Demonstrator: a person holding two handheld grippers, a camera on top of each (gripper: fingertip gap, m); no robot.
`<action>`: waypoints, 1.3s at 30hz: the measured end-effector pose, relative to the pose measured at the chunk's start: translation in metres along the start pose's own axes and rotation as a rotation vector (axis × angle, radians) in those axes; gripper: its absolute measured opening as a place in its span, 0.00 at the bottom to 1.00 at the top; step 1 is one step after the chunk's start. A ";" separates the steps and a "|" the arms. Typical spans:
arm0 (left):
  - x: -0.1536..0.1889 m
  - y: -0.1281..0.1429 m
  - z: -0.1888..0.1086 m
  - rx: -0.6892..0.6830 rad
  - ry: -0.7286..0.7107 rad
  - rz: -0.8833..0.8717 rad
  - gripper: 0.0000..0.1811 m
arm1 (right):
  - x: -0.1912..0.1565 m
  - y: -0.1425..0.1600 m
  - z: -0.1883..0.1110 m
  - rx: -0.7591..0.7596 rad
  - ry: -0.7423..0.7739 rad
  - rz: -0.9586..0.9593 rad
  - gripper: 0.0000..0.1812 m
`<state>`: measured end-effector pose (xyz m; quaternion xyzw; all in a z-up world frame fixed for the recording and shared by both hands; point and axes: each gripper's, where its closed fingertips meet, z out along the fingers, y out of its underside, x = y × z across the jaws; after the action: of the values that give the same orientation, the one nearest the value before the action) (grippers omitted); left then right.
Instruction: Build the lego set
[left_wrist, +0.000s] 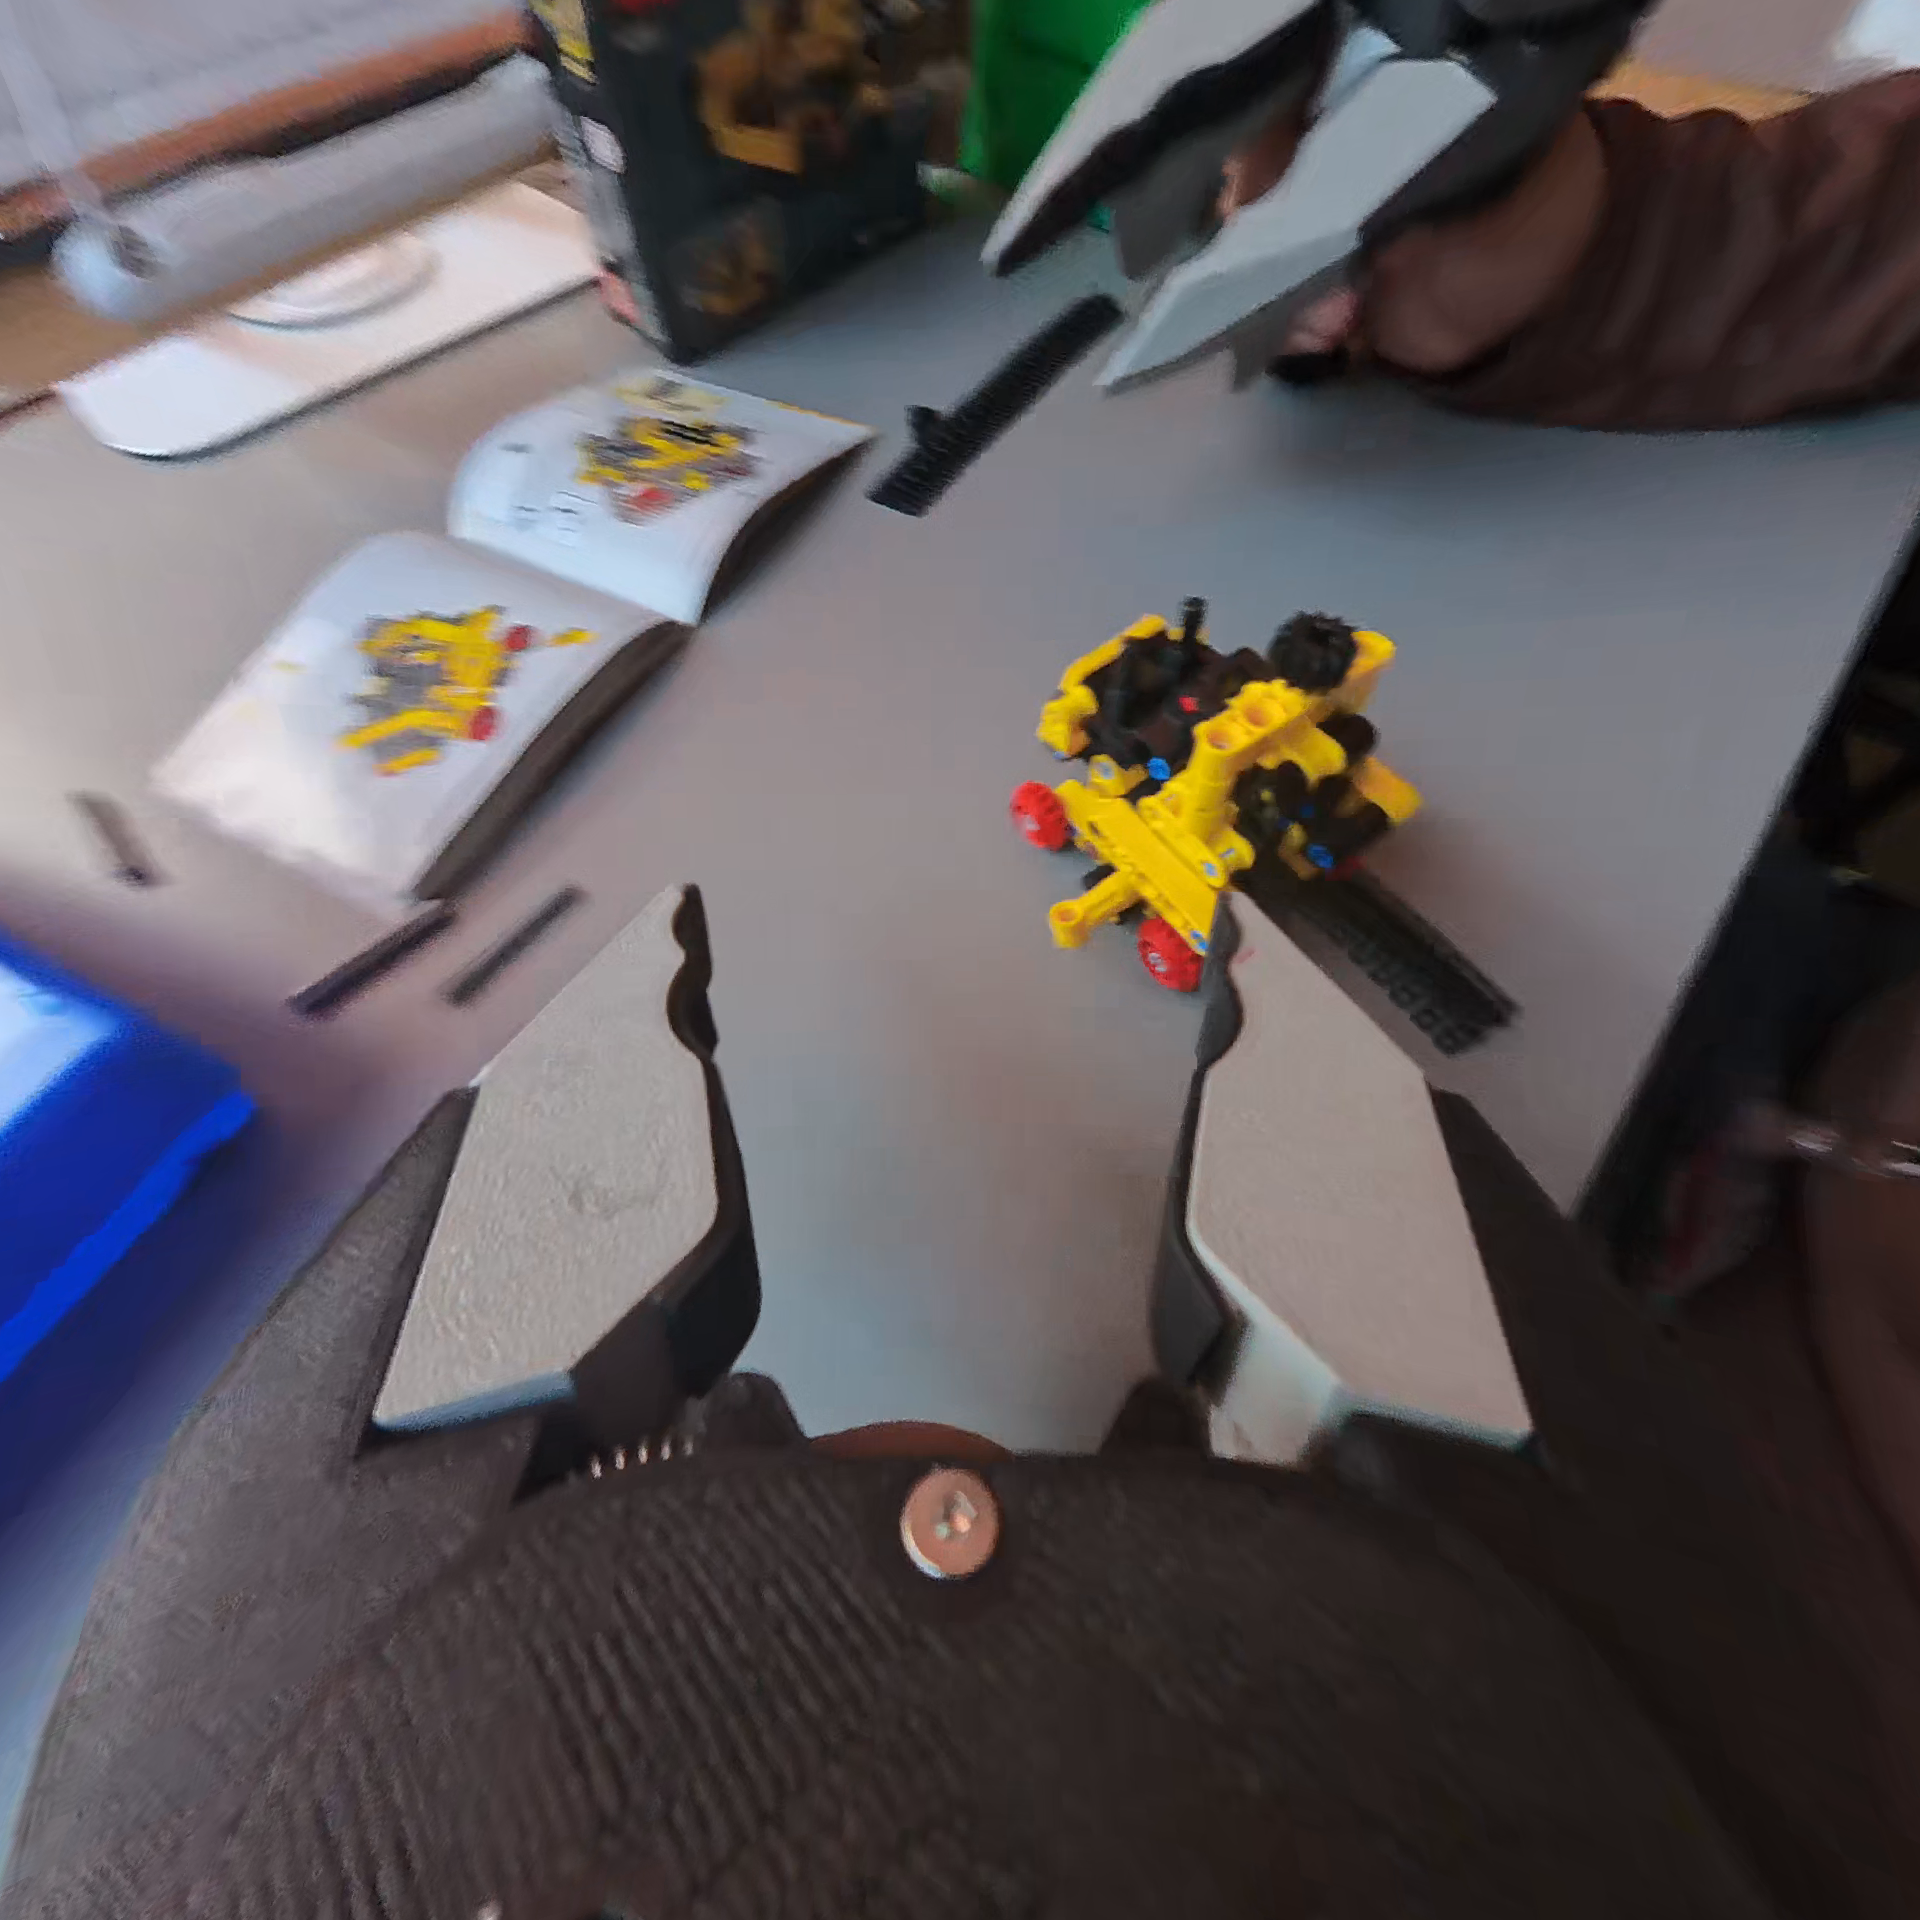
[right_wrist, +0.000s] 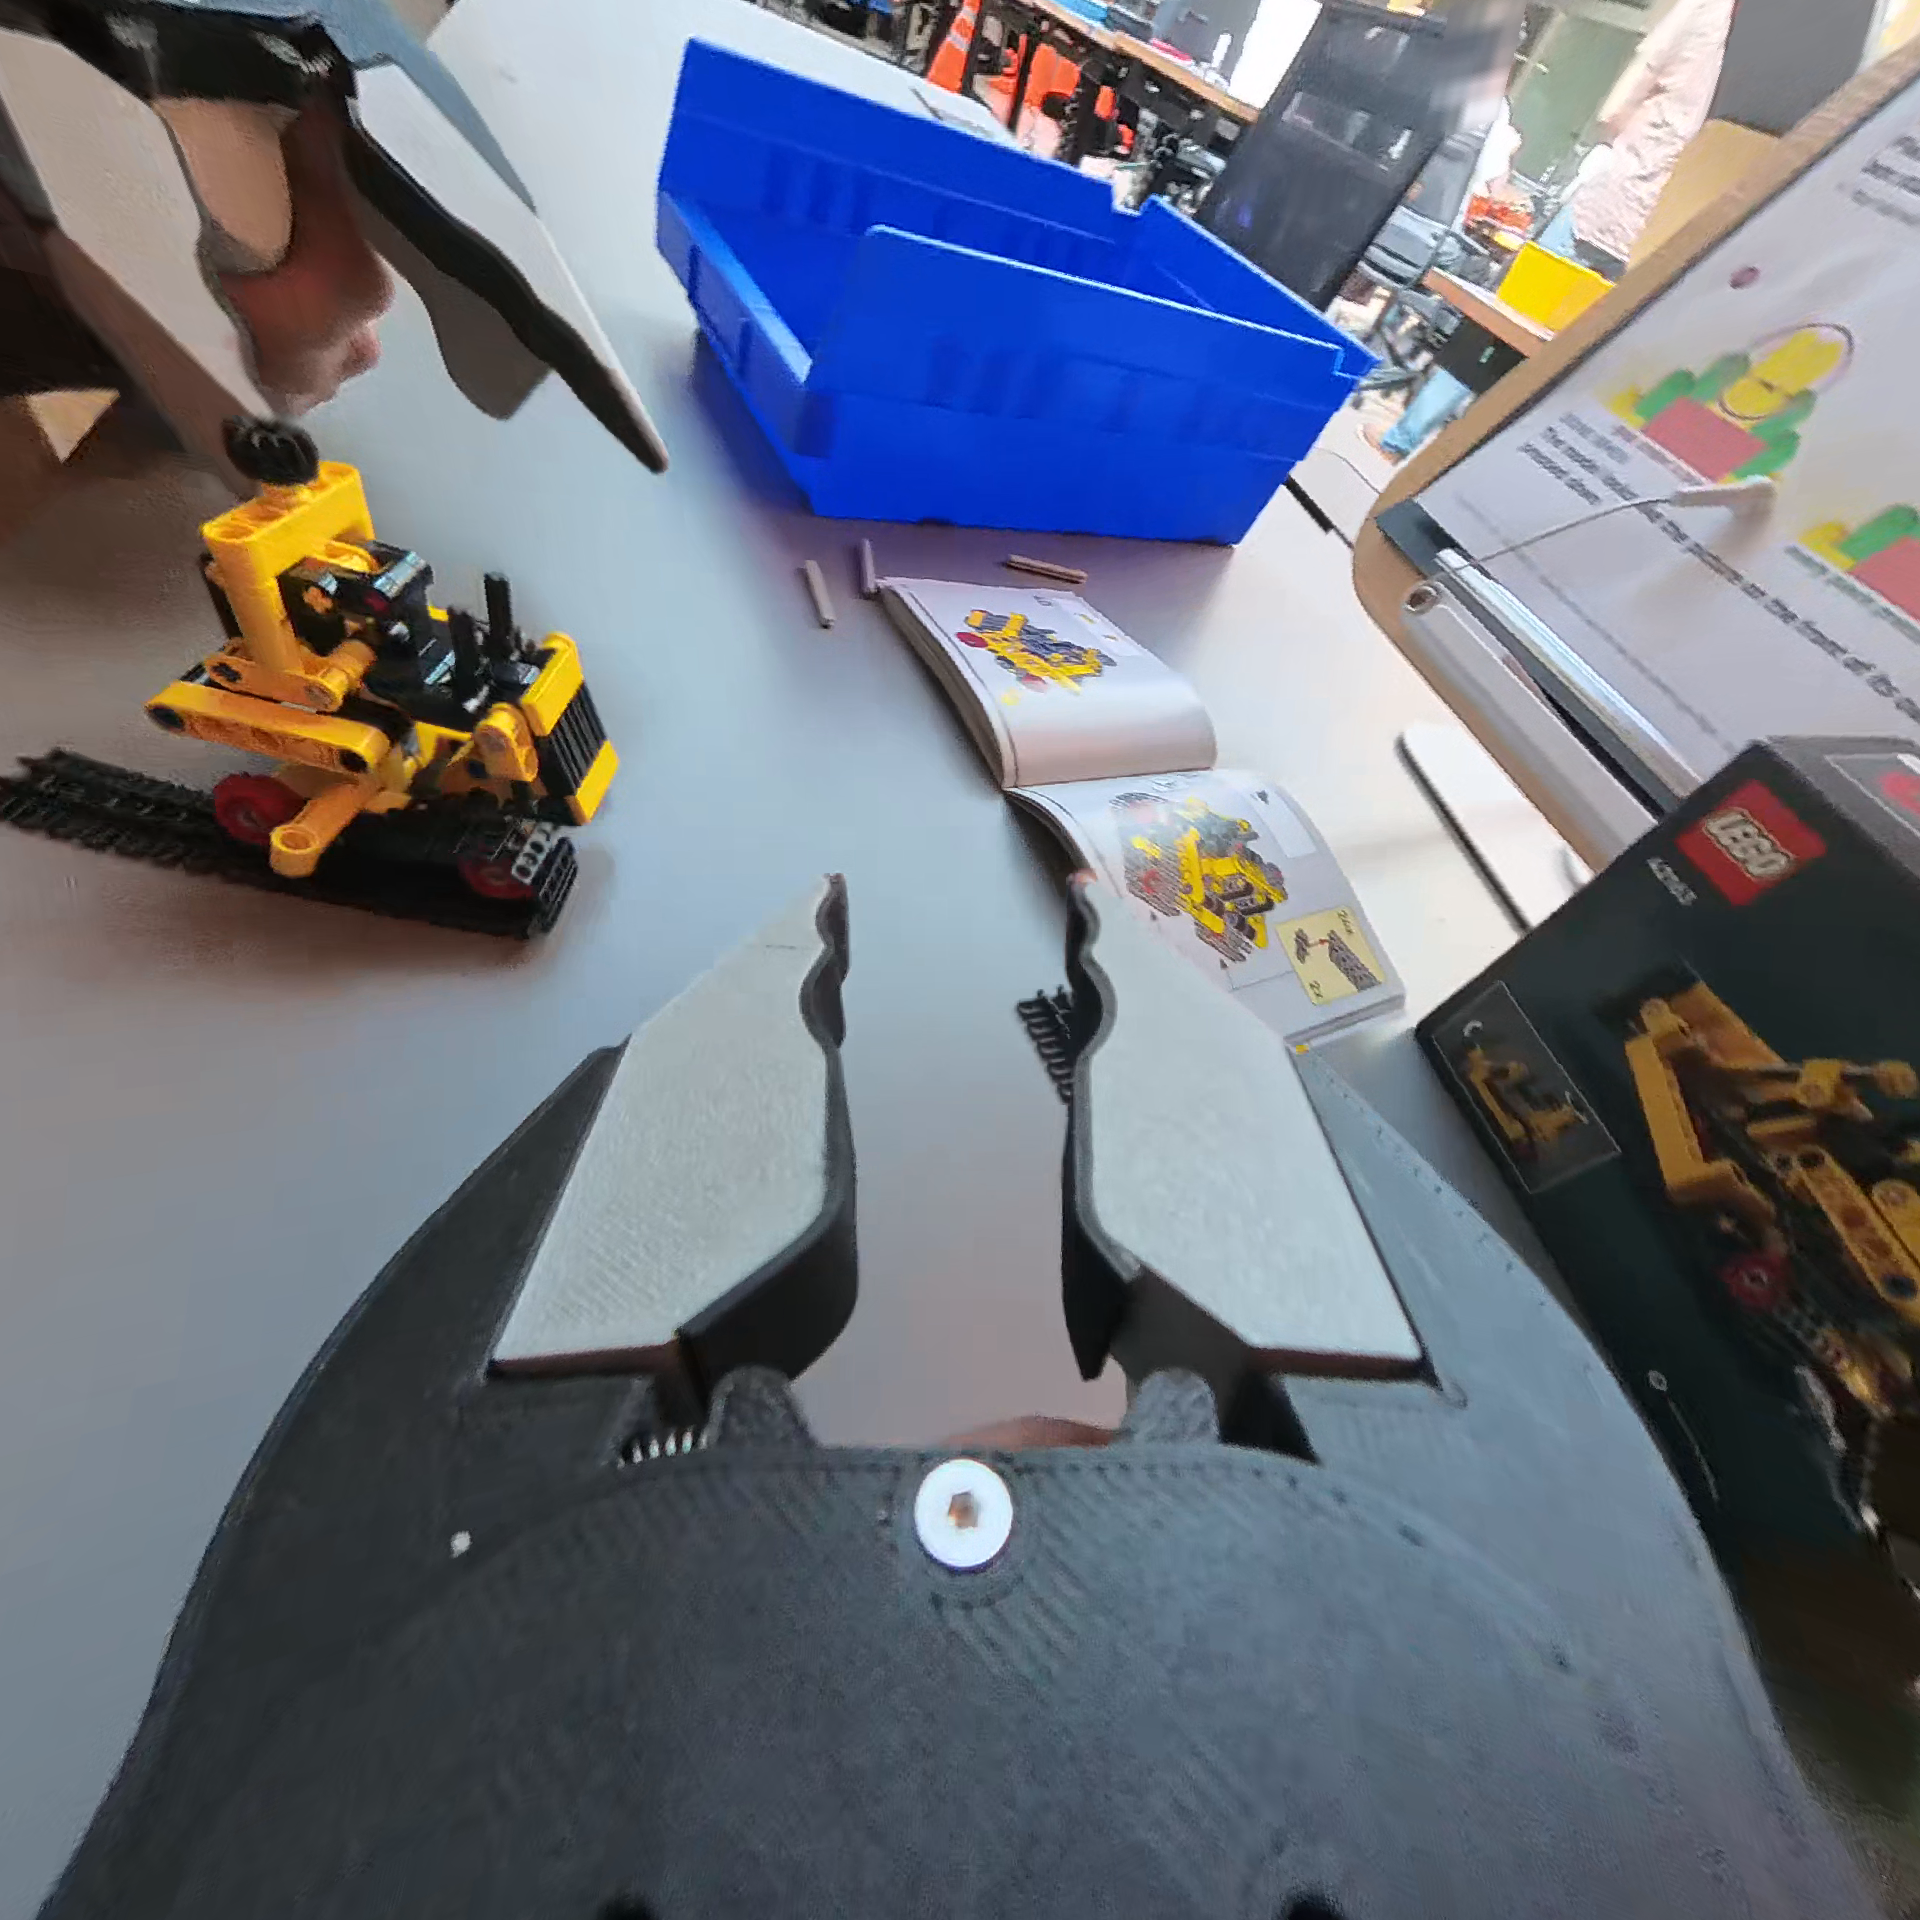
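Both grippers empty, jaws apart. Left gripper (left_wrist: 961, 935) low over the desk (left_wrist: 894, 727); yellow lego bulldozer (left_wrist: 1216, 790) just ahead-right of its jaws, on a black track strip (left_wrist: 1392, 966). Right gripper (right_wrist: 951, 925) has loose track (right_wrist: 1044, 1039) at its right finger, instruction booklet (right_wrist: 1101, 727) beyond.

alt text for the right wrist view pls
The right claw hangs open and empty over a grey table, above a loose black toothed track strip. To its left a half-built yellow and black toy bulldozer stands, with an open instruction booklet and blue plastic bin beyond.
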<state>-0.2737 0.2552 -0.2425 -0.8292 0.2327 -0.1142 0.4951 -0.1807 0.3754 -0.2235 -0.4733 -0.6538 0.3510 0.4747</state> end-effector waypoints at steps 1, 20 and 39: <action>-0.011 0.000 -0.003 0.006 -0.053 0.013 0.51 | 0.003 0.000 -0.001 0.004 0.018 0.011 0.21; -0.023 0.001 -0.020 0.072 -0.052 -0.008 0.49 | 0.014 0.003 -0.032 -0.023 0.321 0.152 0.26; -0.070 -0.039 0.001 0.258 -0.148 0.046 0.10 | -0.001 -0.032 0.027 0.118 0.004 0.218 0.29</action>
<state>-0.3233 0.3064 -0.2061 -0.7592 0.1981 -0.0702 0.6160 -0.2150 0.3643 -0.2033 -0.5135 -0.5756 0.4376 0.4621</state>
